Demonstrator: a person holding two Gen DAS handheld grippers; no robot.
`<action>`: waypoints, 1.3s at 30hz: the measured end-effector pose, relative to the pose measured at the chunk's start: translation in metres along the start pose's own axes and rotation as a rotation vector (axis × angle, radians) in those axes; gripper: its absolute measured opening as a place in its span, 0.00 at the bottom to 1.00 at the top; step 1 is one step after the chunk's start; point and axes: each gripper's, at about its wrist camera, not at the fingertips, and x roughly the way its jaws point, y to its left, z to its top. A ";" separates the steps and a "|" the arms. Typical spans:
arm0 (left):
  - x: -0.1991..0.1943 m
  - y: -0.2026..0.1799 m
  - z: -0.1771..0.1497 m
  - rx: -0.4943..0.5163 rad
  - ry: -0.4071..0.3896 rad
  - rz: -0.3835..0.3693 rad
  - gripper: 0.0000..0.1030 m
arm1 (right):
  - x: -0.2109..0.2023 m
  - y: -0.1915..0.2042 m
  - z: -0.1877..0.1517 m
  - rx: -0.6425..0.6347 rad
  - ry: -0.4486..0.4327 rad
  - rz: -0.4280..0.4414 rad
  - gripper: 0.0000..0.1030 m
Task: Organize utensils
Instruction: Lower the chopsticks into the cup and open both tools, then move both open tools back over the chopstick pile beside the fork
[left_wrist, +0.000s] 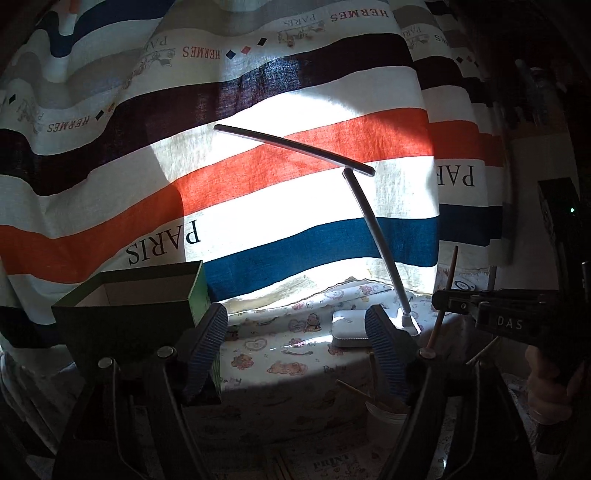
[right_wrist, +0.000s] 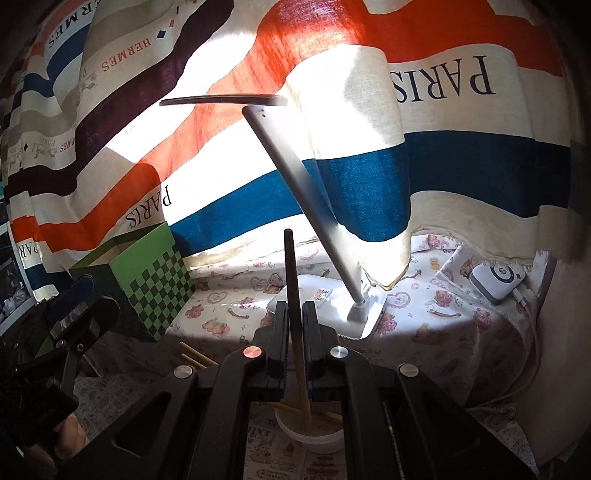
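My right gripper (right_wrist: 295, 314) is shut on a wooden chopstick (right_wrist: 293, 280) with a dark upper end, held upright; its lower end reaches into a white cup (right_wrist: 310, 437) that holds other chopsticks. In the left wrist view the same right gripper (left_wrist: 448, 301) grips that chopstick (left_wrist: 445, 295) at the right. My left gripper (left_wrist: 295, 325) is open and empty, its left finger just in front of a green box (left_wrist: 125, 314), above the cup (left_wrist: 386, 417) with chopsticks. The box (right_wrist: 155, 280) has a green checked side in the right wrist view. Loose chopsticks (right_wrist: 194, 356) lie on the table.
A white desk lamp (right_wrist: 314, 206) stands on its base behind the cup. A striped curtain (left_wrist: 258, 177) hangs at the back. A white and blue device (right_wrist: 496, 278) with a cable sits at the right. A patterned cloth (right_wrist: 443, 325) covers the table.
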 end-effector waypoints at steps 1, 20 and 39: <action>-0.008 0.010 -0.001 0.000 -0.009 0.017 0.92 | -0.006 0.006 0.001 -0.002 -0.011 0.015 0.09; -0.101 0.063 -0.084 -0.144 0.019 0.209 1.00 | -0.055 0.099 -0.094 0.005 0.064 0.075 0.27; -0.075 0.092 -0.174 -0.196 0.232 0.328 1.00 | 0.024 0.087 -0.185 0.060 0.315 -0.051 0.27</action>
